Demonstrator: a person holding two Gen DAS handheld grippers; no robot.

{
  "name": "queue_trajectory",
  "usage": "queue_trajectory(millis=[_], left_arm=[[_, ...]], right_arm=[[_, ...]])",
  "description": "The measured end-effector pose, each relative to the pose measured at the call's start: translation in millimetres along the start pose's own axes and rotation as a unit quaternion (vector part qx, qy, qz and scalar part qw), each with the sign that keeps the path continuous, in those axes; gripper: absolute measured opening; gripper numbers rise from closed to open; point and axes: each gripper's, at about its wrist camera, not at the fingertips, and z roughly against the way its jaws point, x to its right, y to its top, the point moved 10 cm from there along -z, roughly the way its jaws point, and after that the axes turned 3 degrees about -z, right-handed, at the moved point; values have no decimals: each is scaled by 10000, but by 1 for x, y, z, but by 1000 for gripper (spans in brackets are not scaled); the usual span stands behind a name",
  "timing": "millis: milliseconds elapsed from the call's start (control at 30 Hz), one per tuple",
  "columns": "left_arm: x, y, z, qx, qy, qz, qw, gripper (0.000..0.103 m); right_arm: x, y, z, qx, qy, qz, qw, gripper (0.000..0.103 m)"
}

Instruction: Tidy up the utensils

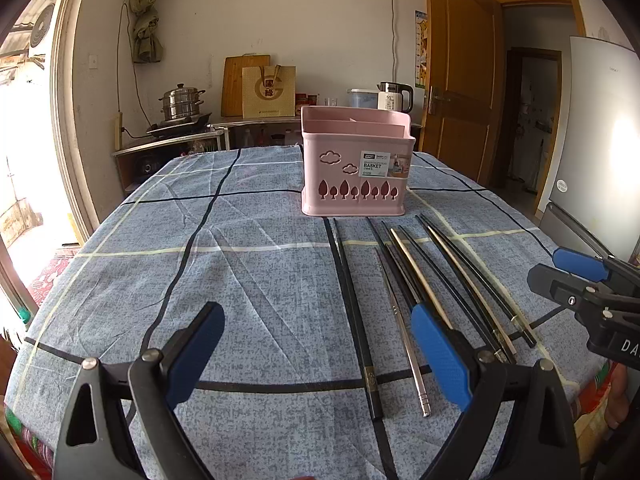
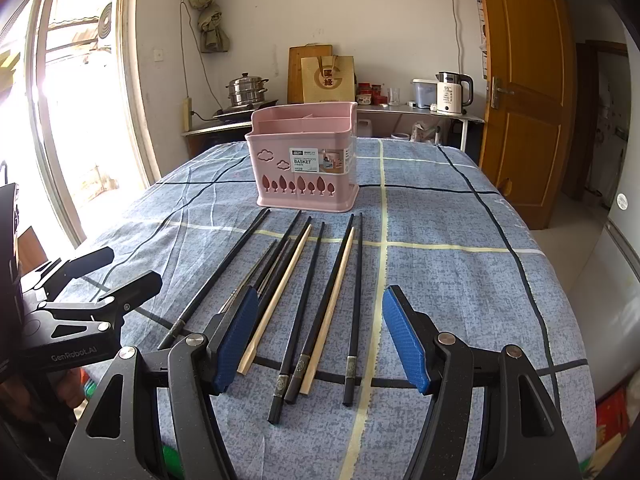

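Note:
A pink utensil basket (image 1: 354,168) stands upright toward the far side of the table; it also shows in the right wrist view (image 2: 306,164). Several chopsticks lie in front of it: black ones (image 1: 354,312), a metal one (image 1: 404,336) and pale wooden ones (image 2: 276,300). My left gripper (image 1: 320,344) is open and empty above the near table edge, its right finger over the chopsticks. My right gripper (image 2: 320,336) is open and empty, hovering over the chopsticks' near ends. The right gripper shows at the right edge of the left wrist view (image 1: 584,280).
The table wears a blue checked cloth (image 1: 248,280). Behind it a counter holds a steel pot (image 1: 182,104), a cutting board, a paper bag (image 1: 268,92) and a kettle (image 2: 452,92). A wooden door (image 2: 520,92) stands at the right, and a fridge (image 1: 600,140) beside it.

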Motion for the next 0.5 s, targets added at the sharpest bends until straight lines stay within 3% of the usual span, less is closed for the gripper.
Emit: queue_trajectory(millis=[500], left_arm=[[0, -1, 2, 0, -43, -7, 10000, 96]], right_arm=[[0, 0, 1, 2, 6, 0, 10000, 65]])
